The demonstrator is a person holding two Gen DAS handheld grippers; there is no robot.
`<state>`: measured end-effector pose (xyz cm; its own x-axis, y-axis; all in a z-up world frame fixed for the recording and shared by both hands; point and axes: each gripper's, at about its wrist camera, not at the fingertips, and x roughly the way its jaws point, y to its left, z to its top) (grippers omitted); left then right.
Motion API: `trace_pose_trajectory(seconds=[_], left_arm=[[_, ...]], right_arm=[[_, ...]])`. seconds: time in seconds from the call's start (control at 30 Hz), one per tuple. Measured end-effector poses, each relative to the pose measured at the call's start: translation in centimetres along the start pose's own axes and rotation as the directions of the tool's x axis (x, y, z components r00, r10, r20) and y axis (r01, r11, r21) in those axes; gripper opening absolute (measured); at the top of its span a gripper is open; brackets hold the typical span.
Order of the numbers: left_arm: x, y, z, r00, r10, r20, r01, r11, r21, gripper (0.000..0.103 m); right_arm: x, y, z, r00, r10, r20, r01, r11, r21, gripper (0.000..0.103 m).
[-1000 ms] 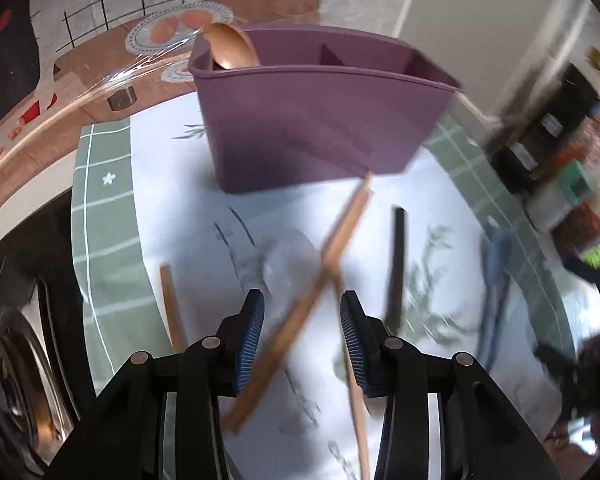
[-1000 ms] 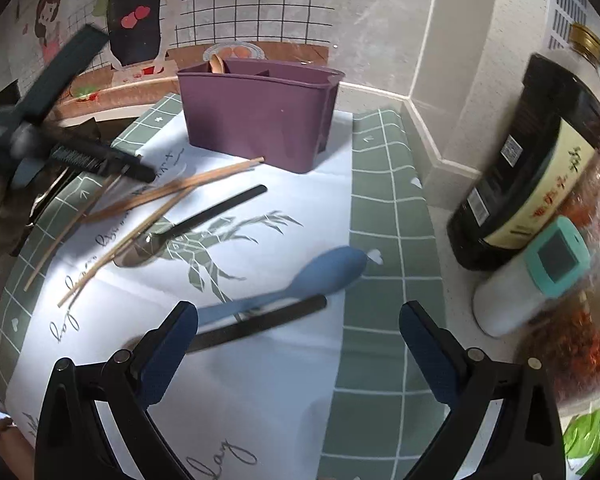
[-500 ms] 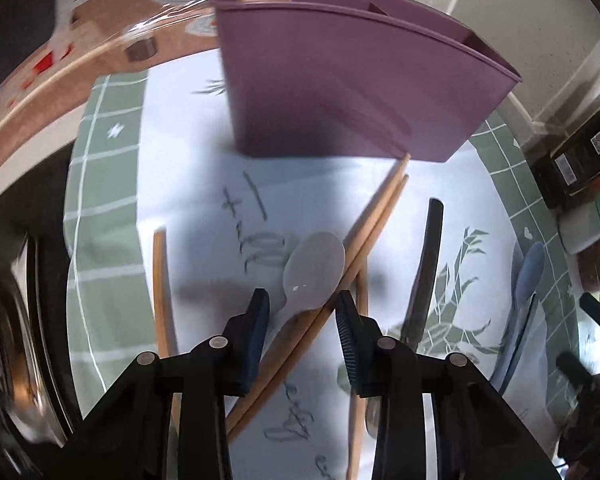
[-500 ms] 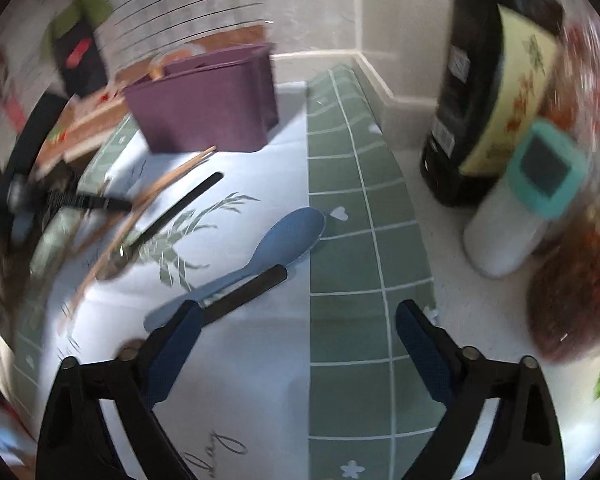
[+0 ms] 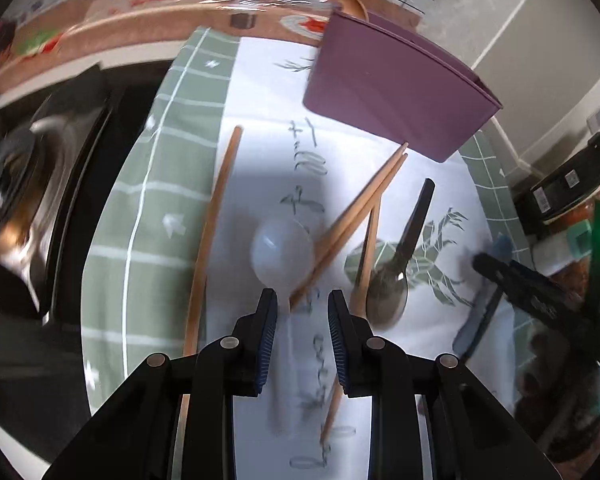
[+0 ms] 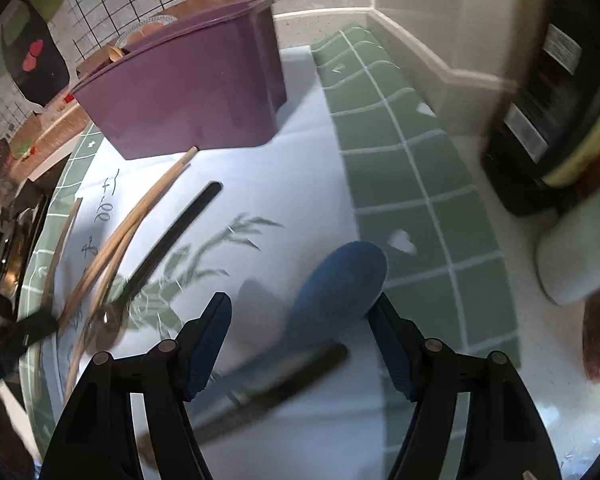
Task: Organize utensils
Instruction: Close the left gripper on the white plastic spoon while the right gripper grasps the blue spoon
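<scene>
A purple utensil holder (image 5: 396, 92) stands at the back of the mat, also in the right wrist view (image 6: 188, 92); a wooden spoon (image 5: 354, 6) sticks out of it. Loose on the mat lie a white spoon (image 5: 282, 254), a pair of wooden chopsticks (image 5: 356, 224), a black-handled metal spoon (image 5: 404, 260) and a blue spoon (image 6: 336, 284) beside a black-handled utensil (image 6: 276, 392). My left gripper (image 5: 302, 308) is open, low over the white spoon's handle and the chopstick ends. My right gripper (image 6: 304, 320) is wide open, with the blue spoon between its fingers.
A single wooden chopstick (image 5: 212, 232) lies at the mat's left edge, beside a stove with a pot (image 5: 24, 200). A dark sauce bottle (image 6: 556, 112) and a white container with a teal top (image 6: 580, 256) stand right of the mat. A wall corner is behind.
My left gripper has dropped lower and back towards the white spoon's handle. My right gripper has moved forward and down, so the blue spoon now lies between its fingers.
</scene>
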<state>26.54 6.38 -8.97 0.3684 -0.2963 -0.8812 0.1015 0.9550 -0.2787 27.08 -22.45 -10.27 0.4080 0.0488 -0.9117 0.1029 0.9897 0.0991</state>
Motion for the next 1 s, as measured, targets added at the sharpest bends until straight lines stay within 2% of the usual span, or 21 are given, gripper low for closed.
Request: trace_pose_trajectory(seconds=[0.17, 0.27, 0.33, 0.47, 0.57, 0.67, 0.77, 0.8, 0.93, 1.0], left_arm=[[-0.2, 0.7, -0.3, 1.000, 0.003, 0.001, -0.003, 1.000, -0.008, 0.029], [-0.7, 1.5, -0.3, 1.000, -0.006, 0.006, 0.006, 1.000, -0.014, 0.037], [-0.9, 1.9, -0.1, 1.000, 0.001, 0.009, 0.000, 0.999, -0.036, 0.044], [-0.3, 2.7, 0.8, 0.999, -0.030, -0.018, 0.027, 0.992, -0.124, 0.049], [0.7, 2.8, 2.0, 0.999, -0.002, -0.044, -0.006, 0.983, -0.184, 0.049], [1.8, 2.7, 3.1, 0.996, 0.065, -0.063, -0.076, 0.976, -0.205, 0.049], [3.2, 1.6, 3.5, 0.990, 0.102, -0.093, -0.117, 0.976, -0.181, 0.049], [3.5, 0.8, 3.7, 0.985, 0.150, -0.084, -0.162, 0.975, -0.153, 0.049], [4.2, -0.4, 4.4, 0.970, 0.233, -0.069, -0.240, 0.964, -0.116, 0.048], [4.4, -0.9, 4.3, 0.963, 0.264, -0.043, -0.267, 0.959, -0.095, 0.035]], right_arm=[[0.8, 4.0, 0.7, 1.000, 0.024, 0.000, -0.024, 0.986, -0.163, 0.033], [1.0, 5.8, 0.7, 0.999, 0.041, -0.005, -0.041, 0.966, -0.257, 0.018], [0.8, 6.5, 0.6, 0.998, 0.057, -0.010, -0.058, 0.953, -0.296, 0.014], [0.1, 6.4, 0.0, 0.998, 0.071, -0.001, -0.067, 0.946, -0.318, 0.012], [-0.1, 5.6, 0.0, 0.997, 0.080, 0.003, -0.075, 0.950, -0.304, 0.012], [-0.4, 4.4, -0.2, 0.996, 0.092, 0.006, -0.086, 0.956, -0.279, 0.013], [-0.9, 3.2, -0.4, 0.995, 0.094, 0.021, -0.085, 0.961, -0.262, 0.013], [-1.0, 2.9, -0.4, 0.995, 0.091, 0.027, -0.081, 0.963, -0.257, 0.013], [-1.6, 1.7, -0.4, 0.993, 0.111, 0.032, -0.101, 0.967, -0.234, 0.013], [-2.0, 1.2, -0.4, 0.991, 0.123, 0.043, -0.111, 0.969, -0.222, 0.013]])
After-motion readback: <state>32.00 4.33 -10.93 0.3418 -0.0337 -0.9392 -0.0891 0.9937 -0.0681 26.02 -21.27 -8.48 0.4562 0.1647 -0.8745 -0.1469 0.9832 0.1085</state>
